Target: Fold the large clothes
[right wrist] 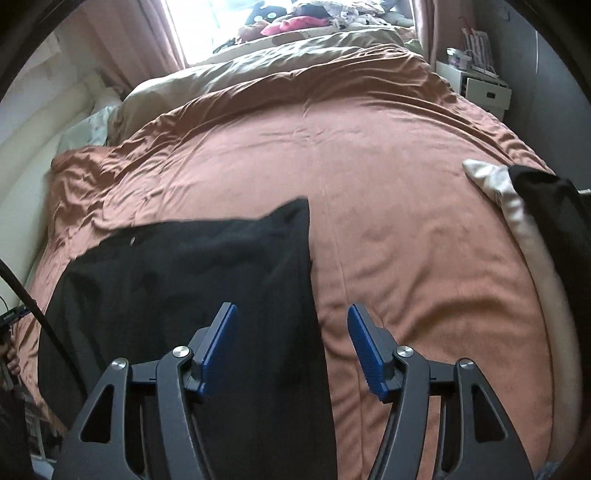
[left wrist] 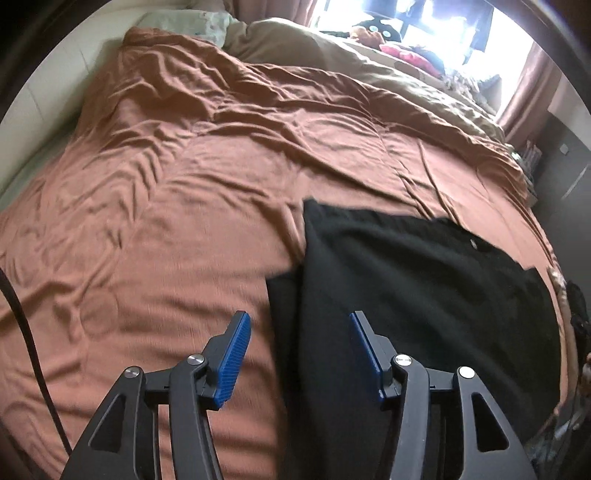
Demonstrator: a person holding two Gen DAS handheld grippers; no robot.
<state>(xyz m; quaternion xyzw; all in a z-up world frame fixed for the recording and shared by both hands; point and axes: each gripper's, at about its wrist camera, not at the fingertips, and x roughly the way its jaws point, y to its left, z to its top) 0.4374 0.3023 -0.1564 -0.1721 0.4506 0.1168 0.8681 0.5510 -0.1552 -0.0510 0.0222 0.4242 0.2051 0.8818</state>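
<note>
A large black garment (left wrist: pixel 417 288) lies flat on the rust-brown duvet (left wrist: pixel 192 192) near the bed's front edge, with a small button on it. My left gripper (left wrist: pixel 299 350) is open and empty above the garment's left edge. In the right wrist view the same garment (right wrist: pixel 177 280) lies at the lower left on the duvet (right wrist: pixel 388 192). My right gripper (right wrist: pixel 291 347) is open and empty above the garment's right edge.
A beige blanket (left wrist: pixel 369 66) and piled clothes and a plush toy (right wrist: pixel 295 18) lie at the far end by the window. A pale cushion with a dark item (right wrist: pixel 517 199) sits at the right bed edge. A white nightstand (right wrist: pixel 476 85) stands at the far right.
</note>
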